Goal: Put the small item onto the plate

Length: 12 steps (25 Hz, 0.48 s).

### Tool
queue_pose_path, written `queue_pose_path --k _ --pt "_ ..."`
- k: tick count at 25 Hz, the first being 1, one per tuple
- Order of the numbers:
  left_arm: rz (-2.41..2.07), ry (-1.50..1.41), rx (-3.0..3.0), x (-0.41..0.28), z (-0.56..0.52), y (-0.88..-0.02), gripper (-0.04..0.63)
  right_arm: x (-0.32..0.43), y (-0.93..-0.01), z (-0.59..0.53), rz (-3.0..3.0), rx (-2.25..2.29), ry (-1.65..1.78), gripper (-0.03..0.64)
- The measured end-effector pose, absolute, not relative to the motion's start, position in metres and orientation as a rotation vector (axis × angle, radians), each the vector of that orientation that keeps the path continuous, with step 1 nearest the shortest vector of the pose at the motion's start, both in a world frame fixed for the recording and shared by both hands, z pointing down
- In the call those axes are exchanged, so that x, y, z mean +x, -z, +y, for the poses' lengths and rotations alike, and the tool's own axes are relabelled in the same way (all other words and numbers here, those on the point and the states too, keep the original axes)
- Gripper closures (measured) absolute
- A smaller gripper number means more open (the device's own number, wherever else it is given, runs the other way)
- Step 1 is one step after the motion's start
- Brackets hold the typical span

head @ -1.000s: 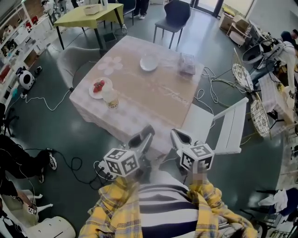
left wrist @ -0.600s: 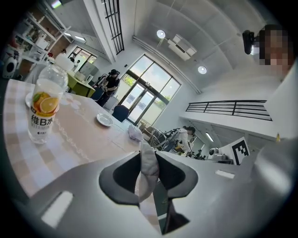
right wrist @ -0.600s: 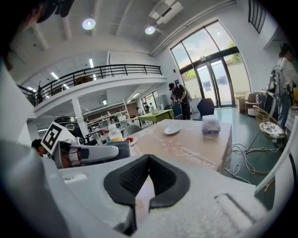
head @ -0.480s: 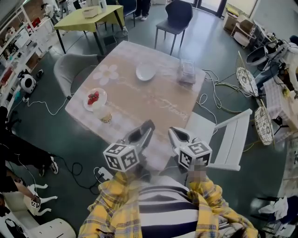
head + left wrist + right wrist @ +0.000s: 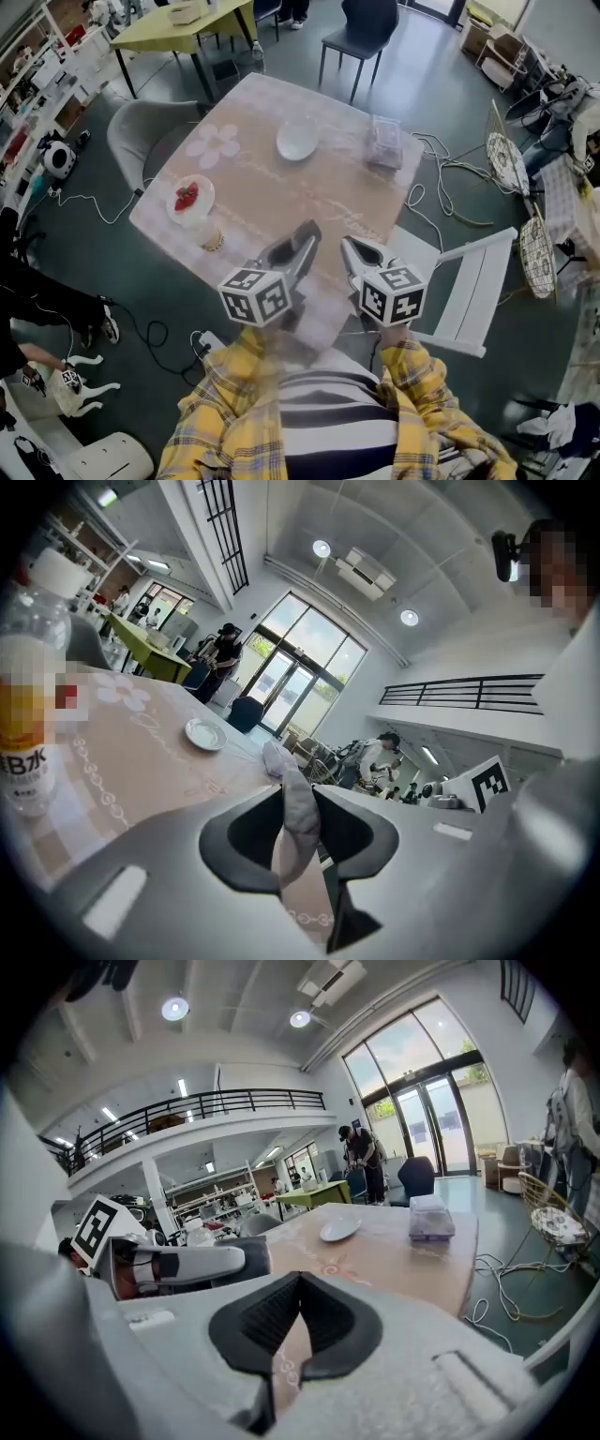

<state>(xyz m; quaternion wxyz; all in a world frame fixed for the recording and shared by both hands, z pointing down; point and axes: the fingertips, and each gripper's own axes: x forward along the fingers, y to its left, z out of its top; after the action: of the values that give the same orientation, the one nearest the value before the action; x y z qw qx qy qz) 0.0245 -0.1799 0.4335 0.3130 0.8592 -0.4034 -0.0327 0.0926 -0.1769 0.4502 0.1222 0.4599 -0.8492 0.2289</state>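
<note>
My left gripper [image 5: 306, 232] [image 5: 298, 797] is shut on a small soft grey item [image 5: 284, 764] that sticks up past its fingertips. It hangs over the near edge of the beige-clothed table [image 5: 328, 202]. My right gripper [image 5: 350, 247] [image 5: 298, 1283] is beside it, shut with nothing between its pads. An empty white plate [image 5: 296, 142] [image 5: 203, 733] [image 5: 339, 1230] sits far across the table, well ahead of both grippers. From the right gripper view, the left gripper [image 5: 187, 1265] shows at the left.
A plate of red fruit [image 5: 190, 197] and a bottle [image 5: 208, 234] [image 5: 28, 714] stand at the table's left. A clear box [image 5: 384, 142] [image 5: 431, 1218] sits at the far right. A white chair [image 5: 473, 281] and floor cables [image 5: 441, 178] lie to the right.
Both grippers have moved forward together from before the table to over its near edge. The left stays shut on the grey item.
</note>
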Motion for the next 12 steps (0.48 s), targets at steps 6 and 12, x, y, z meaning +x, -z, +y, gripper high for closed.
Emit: queue_pose_path --k 6,12 --pt "-1.054 0.078 2.266 0.028 -0.22 -0.437 0.506 0.088 -0.451 -0.209 -2.454 1.354 -0.661 0.618" --pt "-1.068 0.089 2.238 0.022 -0.266 -0.443 0.506 0.078 -0.456 -0.248 -2.441 1.374 -0.676 0.618"
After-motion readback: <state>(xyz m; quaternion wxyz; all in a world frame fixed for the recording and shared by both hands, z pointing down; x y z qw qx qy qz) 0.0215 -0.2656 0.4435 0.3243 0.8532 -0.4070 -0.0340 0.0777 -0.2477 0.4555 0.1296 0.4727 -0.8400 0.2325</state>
